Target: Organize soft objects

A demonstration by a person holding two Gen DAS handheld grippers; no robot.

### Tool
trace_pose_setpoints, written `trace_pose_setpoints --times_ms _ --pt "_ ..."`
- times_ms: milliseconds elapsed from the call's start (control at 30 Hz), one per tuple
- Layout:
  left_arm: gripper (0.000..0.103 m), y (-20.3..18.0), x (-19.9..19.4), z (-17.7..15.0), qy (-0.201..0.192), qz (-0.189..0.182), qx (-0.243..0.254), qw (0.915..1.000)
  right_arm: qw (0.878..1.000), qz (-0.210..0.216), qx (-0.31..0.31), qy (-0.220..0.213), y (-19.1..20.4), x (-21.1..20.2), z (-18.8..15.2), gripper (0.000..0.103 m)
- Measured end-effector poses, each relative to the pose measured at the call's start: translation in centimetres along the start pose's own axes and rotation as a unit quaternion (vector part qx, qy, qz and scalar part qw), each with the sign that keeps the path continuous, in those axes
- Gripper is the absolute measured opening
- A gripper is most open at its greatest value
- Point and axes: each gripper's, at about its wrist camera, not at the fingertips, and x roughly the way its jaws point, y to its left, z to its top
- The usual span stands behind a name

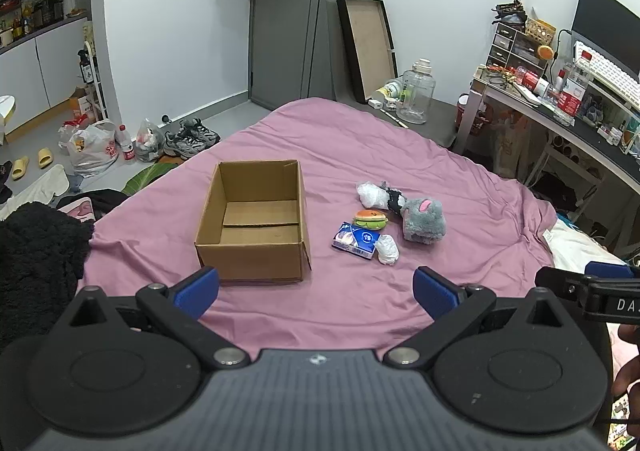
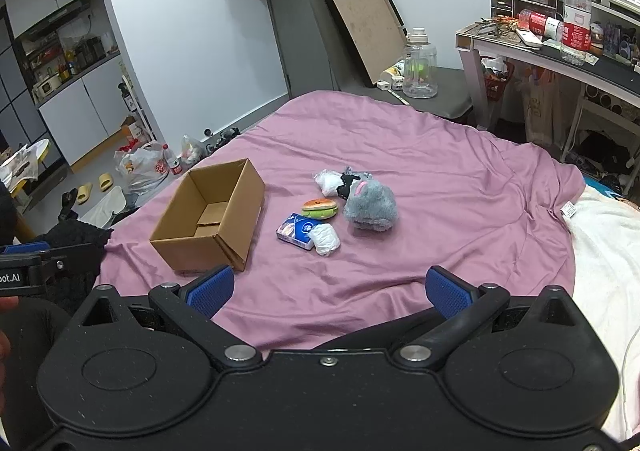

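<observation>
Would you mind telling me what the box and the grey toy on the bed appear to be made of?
The box looks like plain brown corrugated cardboard, matte, with creased flaps. The grey toy seems plush fabric: its surface is fuzzy, its outline soft and slumped.

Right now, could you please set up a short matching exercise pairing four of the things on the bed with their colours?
Things:
1. box
2. plush mouse
3. tissue pack
4. burger toy

Colours:
A. blue and white
B. grey with a pink ear
C. plain brown cardboard
D. orange bun on a green base

Pairs: 1-C, 2-B, 3-A, 4-D
</observation>
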Motion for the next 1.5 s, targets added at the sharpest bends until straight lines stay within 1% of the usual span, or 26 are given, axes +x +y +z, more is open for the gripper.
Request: trace_pose_setpoints --times_ms 1500 --pt "0.102 0.55 0.05 -0.29 0.002 0.001 -0.001 1.0000 1.000 0.002 -0.003 0.005 0.45 0.69 -0.64 0.103"
